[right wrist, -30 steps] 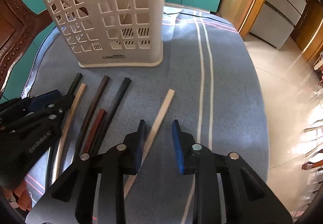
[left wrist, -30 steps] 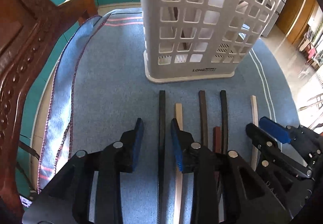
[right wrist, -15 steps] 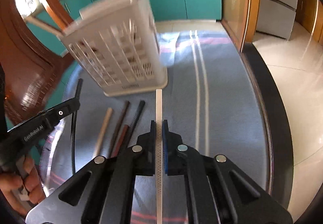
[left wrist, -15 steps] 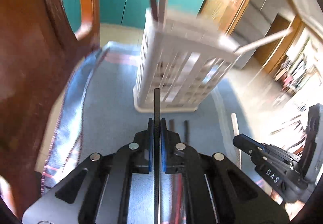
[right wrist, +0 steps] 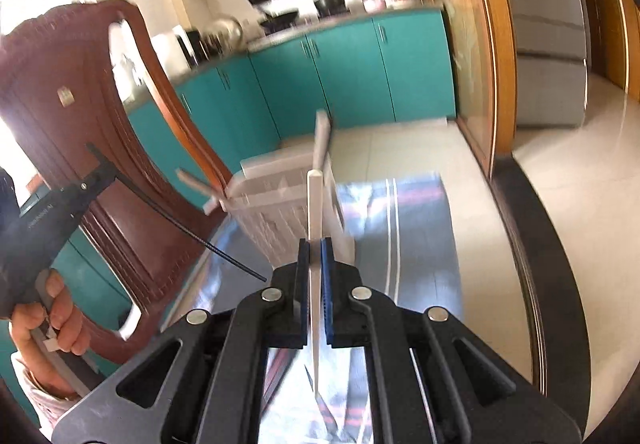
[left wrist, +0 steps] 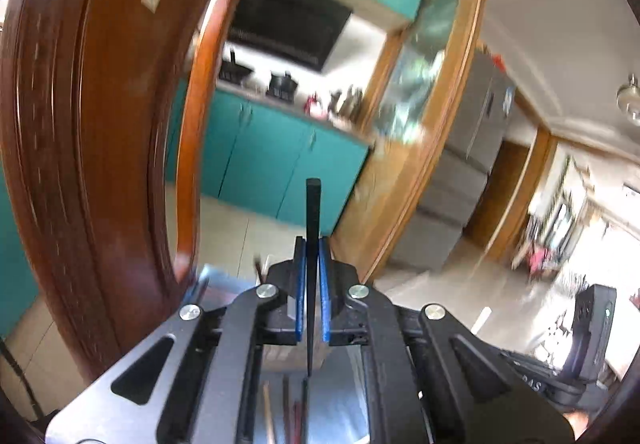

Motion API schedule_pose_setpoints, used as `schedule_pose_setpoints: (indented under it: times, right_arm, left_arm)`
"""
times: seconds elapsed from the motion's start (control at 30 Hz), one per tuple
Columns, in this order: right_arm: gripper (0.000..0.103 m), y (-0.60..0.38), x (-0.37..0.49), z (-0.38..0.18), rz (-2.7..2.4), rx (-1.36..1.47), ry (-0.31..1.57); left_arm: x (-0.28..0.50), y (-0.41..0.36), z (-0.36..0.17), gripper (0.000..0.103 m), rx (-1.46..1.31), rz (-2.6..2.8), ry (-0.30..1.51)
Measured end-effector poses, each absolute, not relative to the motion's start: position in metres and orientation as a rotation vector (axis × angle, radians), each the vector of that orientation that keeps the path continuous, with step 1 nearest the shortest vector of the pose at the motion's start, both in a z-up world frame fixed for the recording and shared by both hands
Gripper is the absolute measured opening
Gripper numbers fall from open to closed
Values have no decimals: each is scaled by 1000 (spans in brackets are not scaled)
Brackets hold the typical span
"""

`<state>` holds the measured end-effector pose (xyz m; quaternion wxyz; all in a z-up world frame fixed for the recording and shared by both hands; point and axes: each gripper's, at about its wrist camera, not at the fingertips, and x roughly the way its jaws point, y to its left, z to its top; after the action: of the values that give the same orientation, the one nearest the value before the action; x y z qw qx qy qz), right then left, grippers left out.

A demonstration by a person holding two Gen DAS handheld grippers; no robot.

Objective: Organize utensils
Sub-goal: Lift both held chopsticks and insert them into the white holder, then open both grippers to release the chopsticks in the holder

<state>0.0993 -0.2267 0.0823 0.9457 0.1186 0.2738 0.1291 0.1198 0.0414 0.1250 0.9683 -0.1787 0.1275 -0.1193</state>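
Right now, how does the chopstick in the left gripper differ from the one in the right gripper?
Colour: the black chopstick in the left gripper is dark; the pale chopstick in the right gripper is off-white.
Backdrop: the black chopstick's tip shows against teal cabinets; the pale chopstick's tip overlaps the white basket.
Shared: both are slim, square-ended sticks, each clamped between shut blue pads and running straight out along its gripper.

A slim black square-section chopstick [left wrist: 312, 228] stands lengthwise in the lower middle of the left wrist view, clamped between blue pads. A pale cream square-section chopstick [right wrist: 315, 204] does likewise in the right wrist view. Behind it, mid-frame and blurred, stands a white slotted plastic utensil basket [right wrist: 280, 200], pale sticks poking out of its top.
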Motion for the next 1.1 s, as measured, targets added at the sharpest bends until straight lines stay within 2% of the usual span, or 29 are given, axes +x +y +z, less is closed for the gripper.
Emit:
schedule_pose_setpoints:
  times: [0.2, 0.47, 0.7, 0.93, 1.1]
  right_arm:
    - [6, -212, 108, 122, 276, 181, 438]
    - [6, -201, 124, 127, 285, 165, 371]
    - [6, -201, 131, 143, 199, 240, 107]
    - [6, -183, 176, 89, 153, 174, 224]
    - [7, -182, 171, 77, 153, 153, 257]
  left_arm:
    - [123, 58, 150, 7, -493, -165, 127]
    - [144, 77, 122, 7, -577, -64, 13]
    - [170, 37, 91, 7, -410, -37, 132]
    - [175, 40, 74, 7, -397, -62, 213]
    - [185, 42, 76, 7, -401, -68, 244]
